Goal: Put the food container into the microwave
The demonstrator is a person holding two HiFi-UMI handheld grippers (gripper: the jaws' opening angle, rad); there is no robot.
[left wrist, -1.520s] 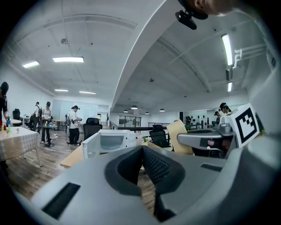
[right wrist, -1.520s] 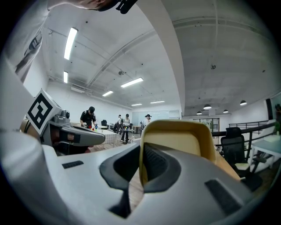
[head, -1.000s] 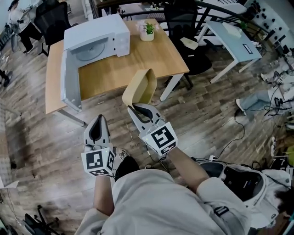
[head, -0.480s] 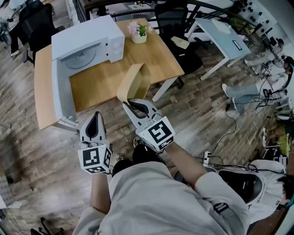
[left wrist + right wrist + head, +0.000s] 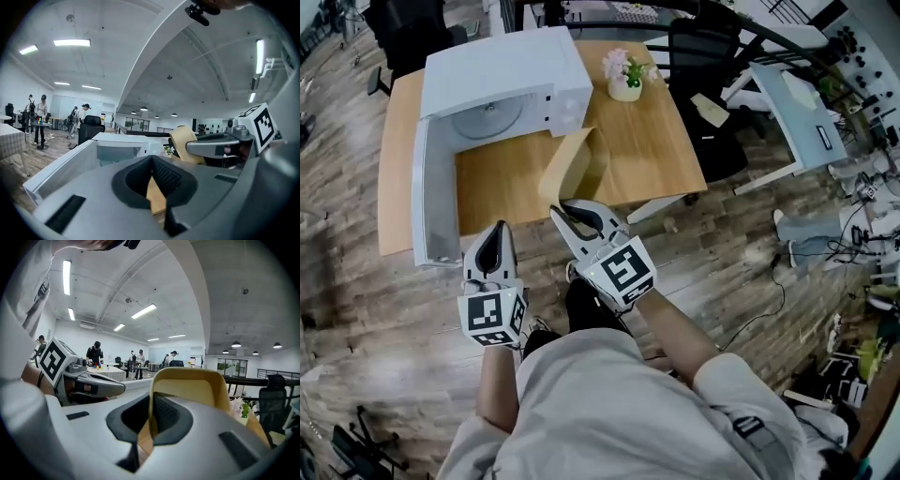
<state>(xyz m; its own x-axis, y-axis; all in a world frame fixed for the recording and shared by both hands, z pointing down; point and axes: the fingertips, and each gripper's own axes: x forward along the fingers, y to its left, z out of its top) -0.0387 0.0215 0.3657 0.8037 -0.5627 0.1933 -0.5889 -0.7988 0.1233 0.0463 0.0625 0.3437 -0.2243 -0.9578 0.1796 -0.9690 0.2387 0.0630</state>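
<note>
– Carrying stage: right tongs (image 5: pixel 563 210) clamp the food container (image 5: pixel 572 167) by its rim at the worktop (image 5: pixel 642 150) edge; left tongs (image 5: pixel 498 228) closed, empty.
– Next, presumably: advance it into the open microwave (image 5: pixel 502 70).

Open-plan office, wooden desk (image 5: pixel 637 150), swivel chair (image 5: pixel 712 66), ceiling strip lights (image 5: pixel 71 42)

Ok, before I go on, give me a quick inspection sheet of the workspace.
Surface: wooden table, no spills seen.
Job's things: microwave on the table, door swung open; food container held tipped on its side.
Clutter: potted plant beside the microwave.
Grippers: right gripper shut on the container's wall; left gripper shut, empty.
Cables: loose cables on the floor at right.
Surroundings: office chair, pale desk, people far off.
</note>
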